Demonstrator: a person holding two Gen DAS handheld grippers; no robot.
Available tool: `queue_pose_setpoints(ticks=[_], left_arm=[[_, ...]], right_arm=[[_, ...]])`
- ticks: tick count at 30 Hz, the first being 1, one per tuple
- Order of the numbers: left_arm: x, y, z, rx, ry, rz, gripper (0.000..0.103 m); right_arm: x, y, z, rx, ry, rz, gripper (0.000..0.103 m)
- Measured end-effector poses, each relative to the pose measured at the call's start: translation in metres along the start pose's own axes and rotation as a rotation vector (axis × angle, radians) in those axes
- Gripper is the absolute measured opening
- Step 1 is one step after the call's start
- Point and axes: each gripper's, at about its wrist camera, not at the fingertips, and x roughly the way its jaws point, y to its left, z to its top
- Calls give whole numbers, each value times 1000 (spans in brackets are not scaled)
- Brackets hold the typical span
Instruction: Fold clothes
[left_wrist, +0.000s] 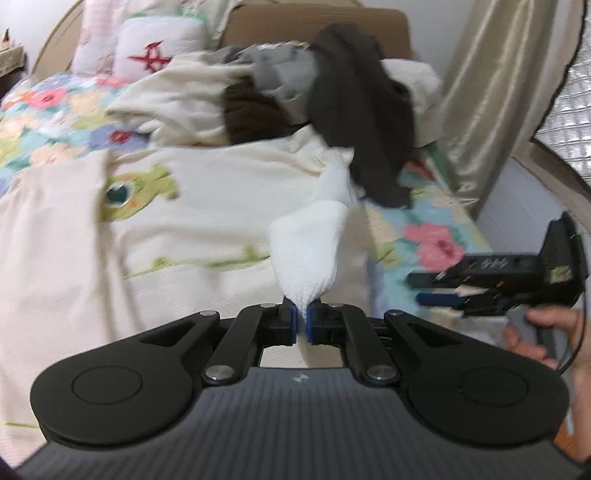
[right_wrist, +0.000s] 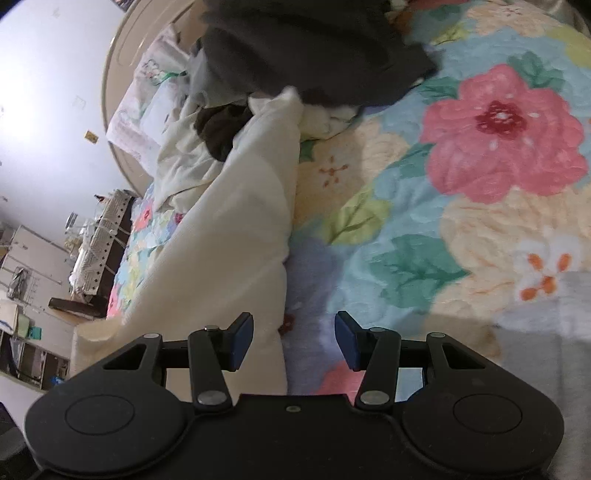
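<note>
This is a bedroom in a home. A bed fills both views, covered by a quilted floral bedspread with large pink flowers and green leaves. At its far end stands a curved tan headboard with pillows leaning against it, one white with a red embroidered motif. A heap of unfolded clothes in cream, grey and dark brown lies on the bed, and a cream blanket with a green frog print is spread in front of it. A pale satin curtain hangs beside the bed. In the right wrist view, cluttered shelves stand against a plain white wall.
</note>
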Motion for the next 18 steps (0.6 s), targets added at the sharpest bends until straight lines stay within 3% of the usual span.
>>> queue_pose_setpoints(ticks=[5,9,12,13,14,15,16,18], left_arm=[[36,30,-11,-156,99,-49,4],[59,36,-11,-193,174,-63,7],[69,46,-13,-232,214,-53,16],[72,50,-13,-245,214,-41,28],[74,53,-13,-258,214,-28,48],[77,57,-13,-280,209,-21,56],[80,61,-14,-311,204,-35,63],[85,67,-13,-368,191,-41,61]], right_arm=[[8,33,25,-89,11,-58,55],[31,70,78,-239,42,-154,66],[56,92,121,-298,58,-197,66],[65,96,133,-290,66,-189,66],[76,100,144,-277,82,-184,66],[88,104,154,-266,97,-184,66],[100,108,164,-256,110,-187,66],[126,114,175,-236,115,-238,66]])
